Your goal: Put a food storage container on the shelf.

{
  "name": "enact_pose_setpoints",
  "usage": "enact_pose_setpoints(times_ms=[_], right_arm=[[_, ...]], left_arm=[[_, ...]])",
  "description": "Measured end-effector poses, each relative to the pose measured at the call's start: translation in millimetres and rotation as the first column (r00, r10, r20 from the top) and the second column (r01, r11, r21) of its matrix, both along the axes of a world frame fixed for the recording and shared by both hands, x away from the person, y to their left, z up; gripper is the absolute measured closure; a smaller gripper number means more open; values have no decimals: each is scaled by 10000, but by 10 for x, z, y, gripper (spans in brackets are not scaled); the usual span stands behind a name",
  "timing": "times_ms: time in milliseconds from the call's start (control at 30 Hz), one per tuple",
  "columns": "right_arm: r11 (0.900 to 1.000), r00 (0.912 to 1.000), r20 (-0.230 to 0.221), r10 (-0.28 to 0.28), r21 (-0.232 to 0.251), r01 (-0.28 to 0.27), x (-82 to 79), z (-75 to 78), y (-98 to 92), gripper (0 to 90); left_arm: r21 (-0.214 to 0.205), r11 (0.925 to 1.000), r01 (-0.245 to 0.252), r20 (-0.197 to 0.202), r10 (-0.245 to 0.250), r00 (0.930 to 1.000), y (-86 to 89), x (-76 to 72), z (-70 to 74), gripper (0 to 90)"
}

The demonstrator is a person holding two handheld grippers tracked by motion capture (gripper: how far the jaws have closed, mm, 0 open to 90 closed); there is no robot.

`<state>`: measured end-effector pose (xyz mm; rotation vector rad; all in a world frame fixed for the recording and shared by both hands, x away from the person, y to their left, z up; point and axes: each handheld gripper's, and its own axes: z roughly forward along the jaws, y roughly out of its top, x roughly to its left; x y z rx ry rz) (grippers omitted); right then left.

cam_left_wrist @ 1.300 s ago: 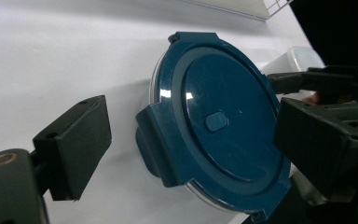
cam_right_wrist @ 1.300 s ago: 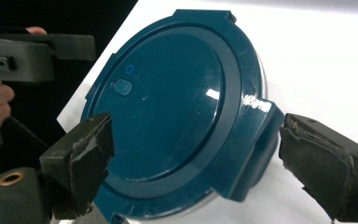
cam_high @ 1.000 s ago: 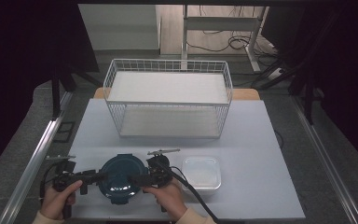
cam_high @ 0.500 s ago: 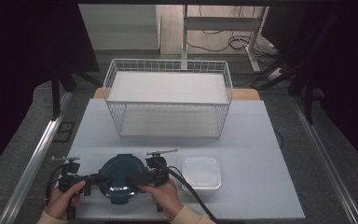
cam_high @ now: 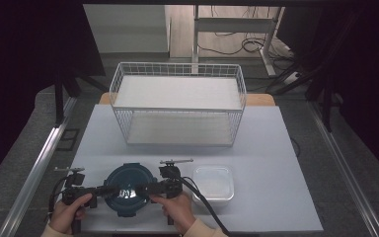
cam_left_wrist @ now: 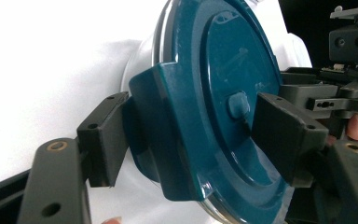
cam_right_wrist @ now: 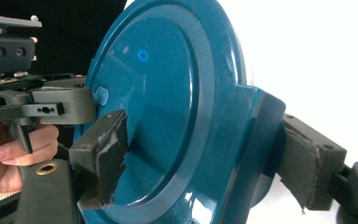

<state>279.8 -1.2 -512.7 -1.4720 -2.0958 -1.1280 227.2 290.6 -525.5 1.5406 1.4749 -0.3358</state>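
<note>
The left claw point(cam_high: 100, 190) and right claw point(cam_high: 143, 188) have just been closing, each partly open with its jaws straddling a latch flap on opposite edges of the round blue lid point(cam_high: 128, 188); pad contact is unclear. The lid sits on its container on the white surface point(cam_high: 276, 163), beside a clear box point(cam_high: 213, 183)
</note>
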Motion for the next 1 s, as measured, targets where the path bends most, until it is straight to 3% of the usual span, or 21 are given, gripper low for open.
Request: enact_pose_setpoints(times_ms=[800,1000], right_arm=[[9997,9991,430,34,234,-44,-101,112,-93,332],[9998,9973,740,31,186,-45,-95,149,-101,341]], left_arm=[[333,9990,-293,450,278,9986,-33,-147,145,364],[309,9990,-317,522,301,9982,-44,-149,169,367]])
